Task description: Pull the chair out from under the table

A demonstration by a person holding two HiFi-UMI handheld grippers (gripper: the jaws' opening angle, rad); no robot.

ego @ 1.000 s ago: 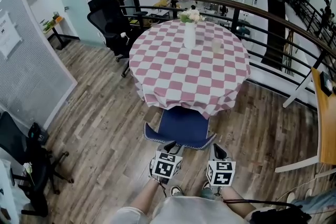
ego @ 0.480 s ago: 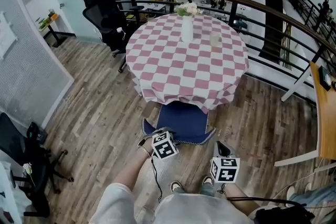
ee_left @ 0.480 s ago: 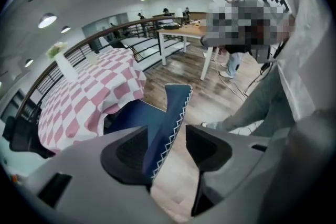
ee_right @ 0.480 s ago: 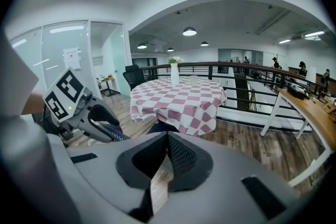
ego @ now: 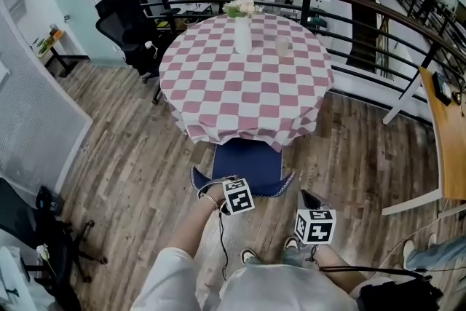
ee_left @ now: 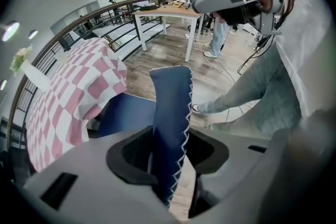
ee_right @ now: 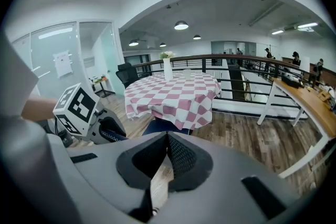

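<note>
A blue chair point(ego: 247, 160) is tucked under the round table with a pink-and-white checked cloth point(ego: 247, 84); its curved back point(ego: 273, 189) faces me. My left gripper point(ego: 222, 186) points steeply down over the left part of that back. In the left gripper view the blue back with white zigzag stitching point(ee_left: 170, 107) stands between the closing jaws of the left gripper point(ee_left: 170, 157), with a sliver of floor still showing beside it. My right gripper point(ego: 307, 199) hangs to the right of the chair, shut and holding nothing. Its jaws point(ee_right: 167, 136) meet in the right gripper view, facing the table point(ee_right: 173, 94).
A white vase with flowers point(ego: 242, 33) and a glass point(ego: 284, 47) stand on the table. A black office chair point(ego: 127, 25) is at the back left and a curved railing point(ego: 349, 0) runs behind. A wooden desk point(ego: 444, 135) is at the right. My shoes point(ego: 251, 256) are near the chair.
My left gripper has come down and forward onto the chair back's top edge, and its wrist has rolled. The right gripper has hardly moved.
</note>
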